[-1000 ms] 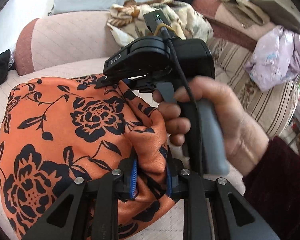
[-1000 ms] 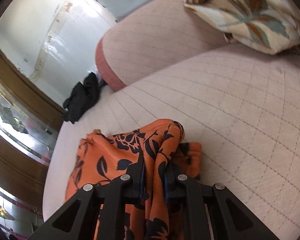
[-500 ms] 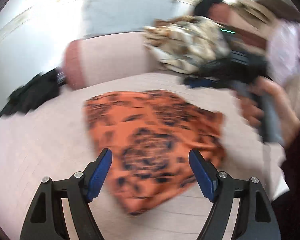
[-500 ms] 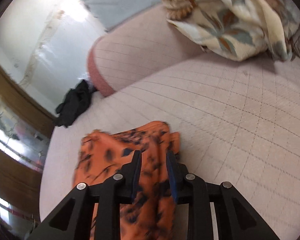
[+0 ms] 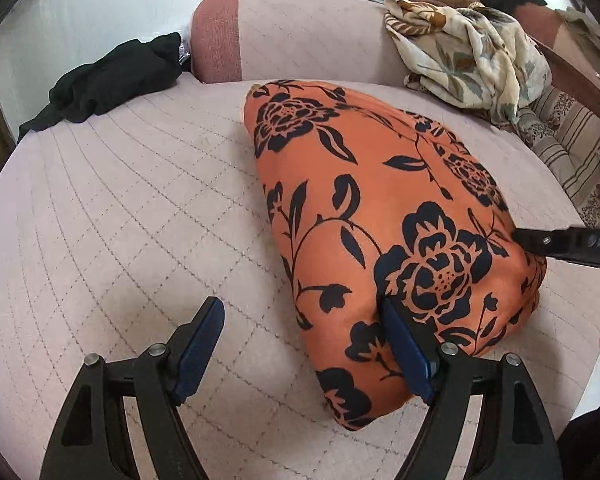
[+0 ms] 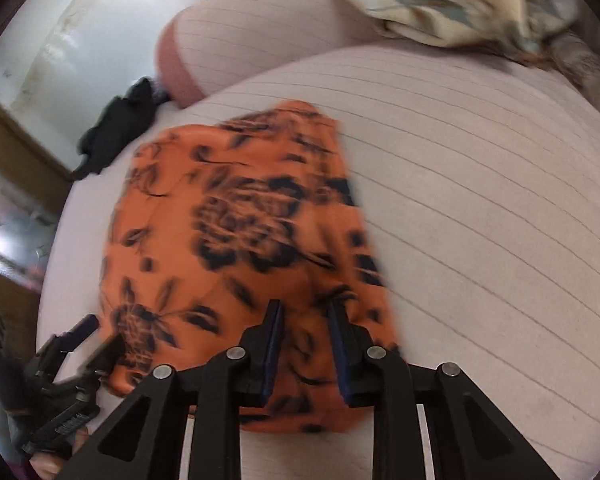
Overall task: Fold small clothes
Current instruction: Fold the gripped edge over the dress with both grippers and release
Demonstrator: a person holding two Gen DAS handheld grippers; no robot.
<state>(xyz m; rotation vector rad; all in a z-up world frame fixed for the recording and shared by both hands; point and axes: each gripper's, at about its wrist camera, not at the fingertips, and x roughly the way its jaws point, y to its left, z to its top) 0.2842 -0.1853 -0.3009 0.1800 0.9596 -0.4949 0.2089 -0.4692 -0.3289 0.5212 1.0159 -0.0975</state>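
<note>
An orange cloth with black flowers (image 5: 380, 216) lies folded flat on the pink quilted cushion (image 5: 120, 220). It also shows, blurred, in the right wrist view (image 6: 236, 232). My left gripper (image 5: 300, 344) is open and empty, its right finger (image 5: 404, 356) resting at the cloth's near edge. My right gripper (image 6: 304, 344) is partly open just above the cloth's near right corner, with no fabric between its fingers. Its tip (image 5: 556, 242) shows at the cloth's right edge in the left wrist view. The left gripper (image 6: 80, 344) appears at the lower left of the right wrist view.
A black garment (image 5: 108, 80) lies at the cushion's far left. A cream leaf-print cloth (image 5: 468, 48) is heaped at the back right, against the pink bolster (image 5: 300, 36). A striped cushion (image 5: 572, 152) lies to the right.
Both grippers have let go of the orange cloth and opened. The cloth has dropped flat onto the cushion. The left gripper has pulled back toward the near left.
</note>
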